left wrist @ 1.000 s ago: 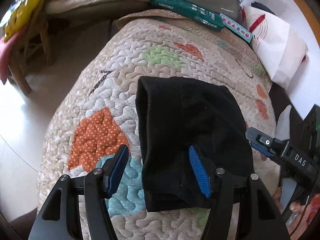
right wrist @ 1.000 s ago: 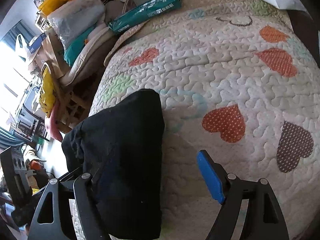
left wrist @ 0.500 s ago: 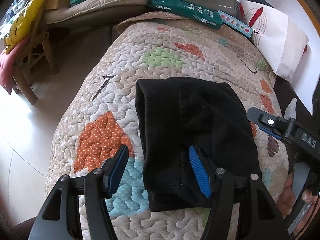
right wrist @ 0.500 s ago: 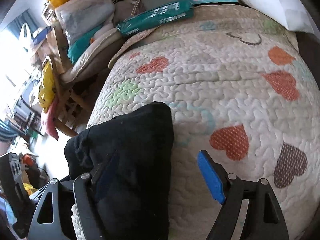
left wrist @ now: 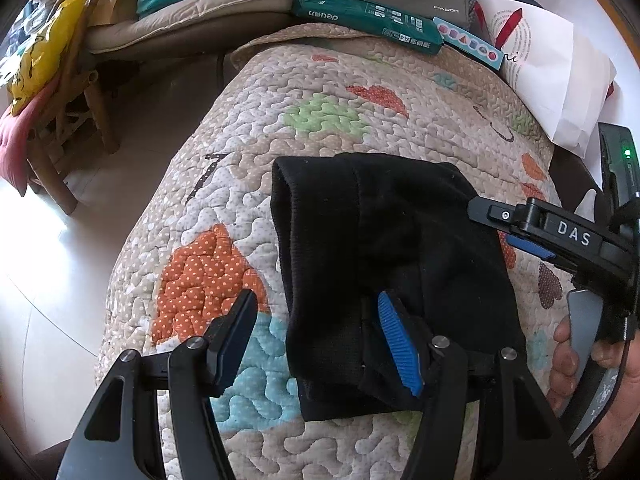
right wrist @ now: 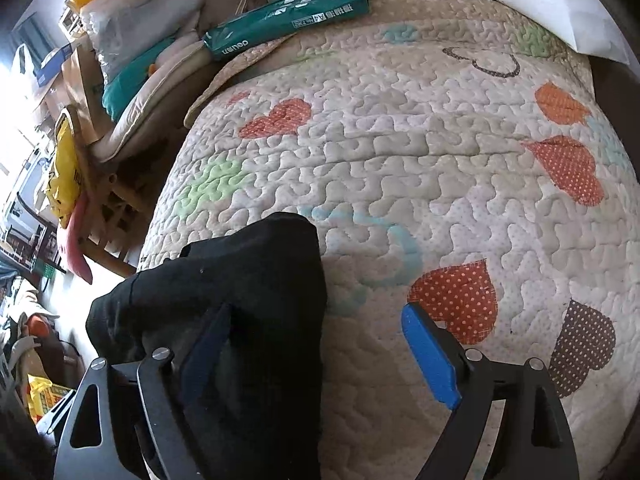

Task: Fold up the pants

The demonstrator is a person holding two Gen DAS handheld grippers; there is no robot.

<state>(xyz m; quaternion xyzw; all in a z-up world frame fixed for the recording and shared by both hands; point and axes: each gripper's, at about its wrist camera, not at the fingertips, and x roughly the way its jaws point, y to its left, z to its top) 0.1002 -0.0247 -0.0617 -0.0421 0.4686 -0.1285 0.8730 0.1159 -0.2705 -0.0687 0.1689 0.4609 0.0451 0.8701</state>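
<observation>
Left wrist view is showing me one pair of black pants (left wrist: 384, 264), folded into a compact bundle and lying on the quilt (left wrist: 248, 184) near its left edge. Since a second ago my right gripper (right wrist: 316, 354) is drawing off to the side, and its jaws are opening over the bundle's edge without pressing it. My left gripper (left wrist: 320, 336) is hanging with jaws apart, one finger resting on the cloth, gripping nothing. Two grippers are in play. Bare quilt is lying free beyond the bundle, up to the green box (left wrist: 364, 20).
</observation>
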